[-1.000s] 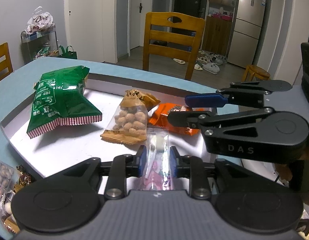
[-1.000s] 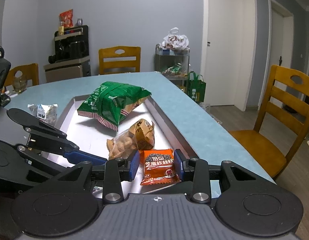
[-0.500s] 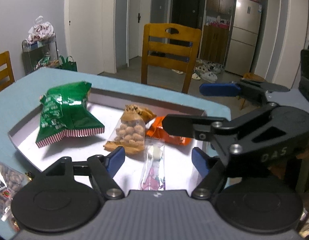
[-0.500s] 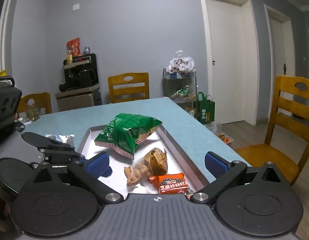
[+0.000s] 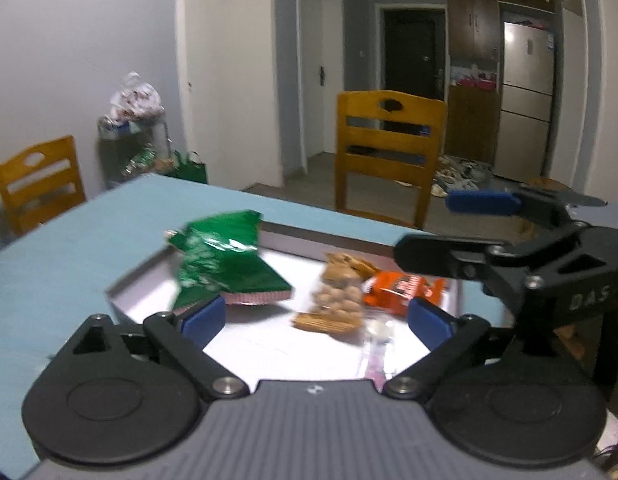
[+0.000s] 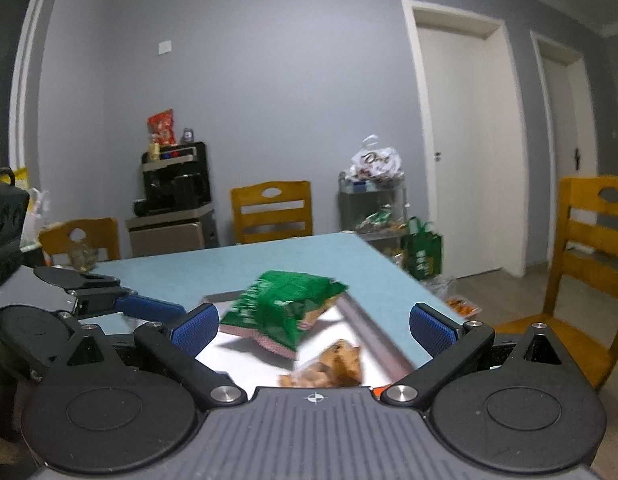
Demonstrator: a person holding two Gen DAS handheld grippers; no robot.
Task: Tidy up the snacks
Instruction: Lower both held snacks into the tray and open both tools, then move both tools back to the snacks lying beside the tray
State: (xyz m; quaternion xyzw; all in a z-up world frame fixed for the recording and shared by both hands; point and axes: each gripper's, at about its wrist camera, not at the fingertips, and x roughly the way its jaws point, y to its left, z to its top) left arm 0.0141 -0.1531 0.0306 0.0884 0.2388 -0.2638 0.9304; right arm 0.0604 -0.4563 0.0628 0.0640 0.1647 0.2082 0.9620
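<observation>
Both of our grippers have let go since a second ago: then the left gripper (image 5: pixel 315 318) pinched the clear candy sachet (image 5: pixel 376 346) and the right gripper (image 6: pixel 313 326) pinched the orange packet (image 5: pixel 403 288); now both snacks lie loose in the tray (image 5: pixel 413 248) and our views have tipped up toward the room. Our left jaws are opening, nearly at full spread, with nothing pressed between the pads; the sachet lies below and between them on the tray floor. Our right jaws stand wide and empty, and that gripper also shows from the left wrist view, hanging over the tray's right end just past the orange packet.

Moving outward, the peanut bag (image 5: pixel 341 300) lies just beside the orange packet, its near end close to the sachet. Farther off, the green bag (image 5: pixel 225 268) lies toward the tray's far-left corner, apart from the other three. The tray sits on the blue table (image 5: pixel 69 248), with a wooden chair (image 5: pixel 389 152) behind it.

We judge the task well along: four snacks are in the tray, and these two placements look finished. No loose snacks on the table show in the current views, which are blurred, so we cannot say how many remain.
</observation>
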